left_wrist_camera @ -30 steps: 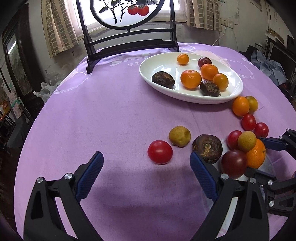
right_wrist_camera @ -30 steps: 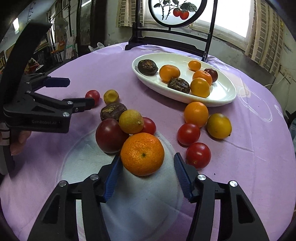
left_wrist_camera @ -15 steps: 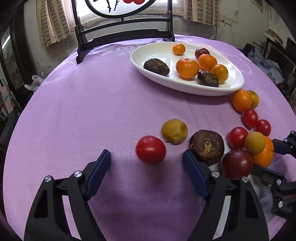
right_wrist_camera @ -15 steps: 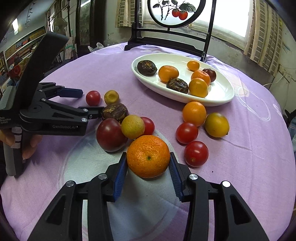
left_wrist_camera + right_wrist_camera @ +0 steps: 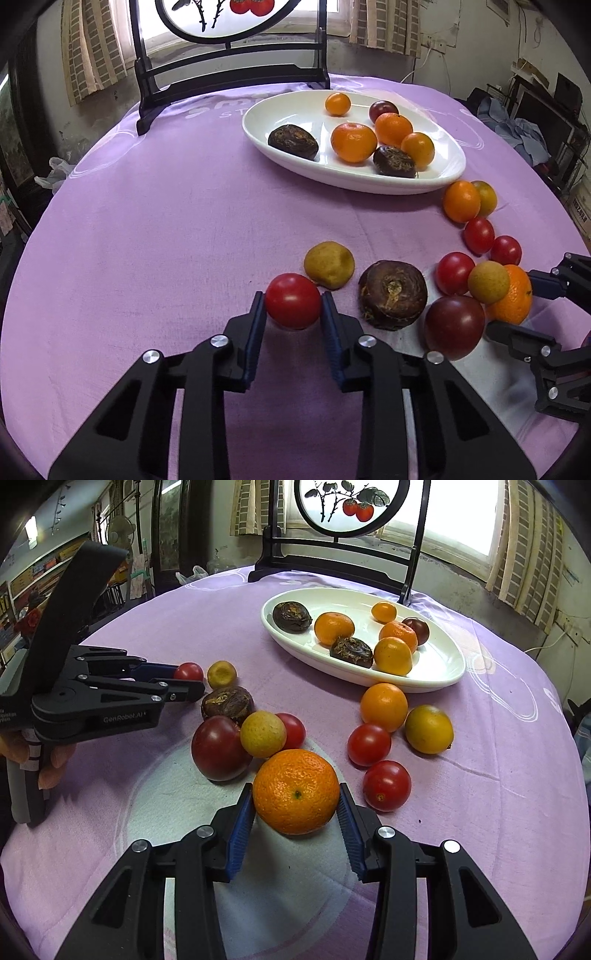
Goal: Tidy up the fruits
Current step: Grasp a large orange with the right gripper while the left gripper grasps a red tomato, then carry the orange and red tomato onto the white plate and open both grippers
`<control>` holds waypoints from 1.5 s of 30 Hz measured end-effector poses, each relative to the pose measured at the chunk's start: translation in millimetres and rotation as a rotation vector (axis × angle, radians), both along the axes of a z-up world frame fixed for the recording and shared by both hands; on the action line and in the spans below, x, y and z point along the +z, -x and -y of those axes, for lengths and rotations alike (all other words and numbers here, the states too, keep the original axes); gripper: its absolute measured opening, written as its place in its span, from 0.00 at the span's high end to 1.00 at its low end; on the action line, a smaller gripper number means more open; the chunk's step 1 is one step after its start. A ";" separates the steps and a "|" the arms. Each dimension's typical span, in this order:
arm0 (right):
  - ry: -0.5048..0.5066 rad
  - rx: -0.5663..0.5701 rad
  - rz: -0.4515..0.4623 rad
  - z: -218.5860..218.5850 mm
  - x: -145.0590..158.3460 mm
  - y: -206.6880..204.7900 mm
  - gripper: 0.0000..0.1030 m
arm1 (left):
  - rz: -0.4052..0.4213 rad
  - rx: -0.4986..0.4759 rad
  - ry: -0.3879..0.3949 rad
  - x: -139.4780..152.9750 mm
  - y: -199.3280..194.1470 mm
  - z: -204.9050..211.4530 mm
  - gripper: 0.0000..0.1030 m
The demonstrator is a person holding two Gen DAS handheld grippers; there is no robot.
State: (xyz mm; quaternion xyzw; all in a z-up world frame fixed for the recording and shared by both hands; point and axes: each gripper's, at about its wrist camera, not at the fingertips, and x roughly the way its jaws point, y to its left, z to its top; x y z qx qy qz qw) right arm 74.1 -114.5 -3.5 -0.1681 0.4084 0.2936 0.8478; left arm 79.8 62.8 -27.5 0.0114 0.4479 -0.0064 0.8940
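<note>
While pinched crosswise, orange, stem-scar cameraward.

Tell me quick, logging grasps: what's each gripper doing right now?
Left gripper: closed on the red tomato.
Right gripper: closed on the big orange.

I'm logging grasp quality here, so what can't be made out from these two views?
- Left wrist view: the right gripper is partly behind the large orange mandarin, so its pad contact is hidden.
- Right wrist view: the small red tomato is half hidden by the left gripper.
- Both views: whether either fruit is lifted off the purple tablecloth.
</note>
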 end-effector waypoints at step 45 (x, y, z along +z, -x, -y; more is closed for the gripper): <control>-0.139 -0.135 0.146 30.2 52.7 -31.9 0.57 | 0.129 -0.026 0.004 64.1 -13.6 40.9 0.73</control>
